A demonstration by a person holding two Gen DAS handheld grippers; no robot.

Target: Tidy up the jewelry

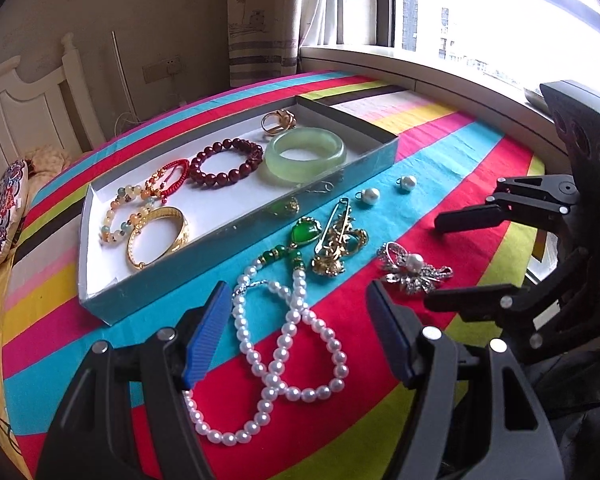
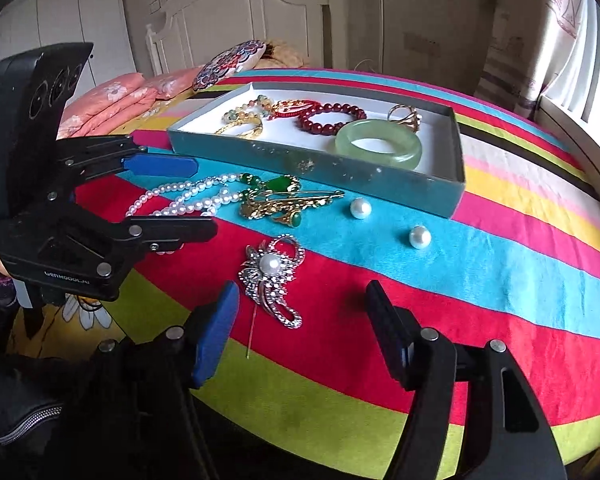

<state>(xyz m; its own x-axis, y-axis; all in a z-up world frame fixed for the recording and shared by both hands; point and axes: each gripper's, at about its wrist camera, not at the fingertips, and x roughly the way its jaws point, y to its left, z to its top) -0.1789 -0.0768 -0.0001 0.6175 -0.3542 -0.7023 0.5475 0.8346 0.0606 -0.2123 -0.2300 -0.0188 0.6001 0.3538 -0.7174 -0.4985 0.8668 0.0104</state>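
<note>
1. Pearl necklace (image 1: 284, 344): lower loop partly hidden behind left gripper (image 1: 296, 328) finger; jaws apart, nothing clamped.
2. Gold pin cluster (image 1: 336, 244) by the green pendant (image 1: 306, 232): tangled, pieces hard to separate.
3. Tray (image 1: 236, 232) on the striped cloth (image 1: 440, 152) holds bangles and bead bracelets.
4. Pearl brooch (image 2: 274, 276) lies on cloth ahead of right gripper (image 2: 302, 330); jaws apart, empty.
5. Two loose pearls (image 2: 360, 208) lie near the tray wall.

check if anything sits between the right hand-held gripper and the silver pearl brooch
Nothing visible does. The right hand-held gripper is open, and the silver pearl brooch lies alone on bare striped cloth just ahead of it.
</note>
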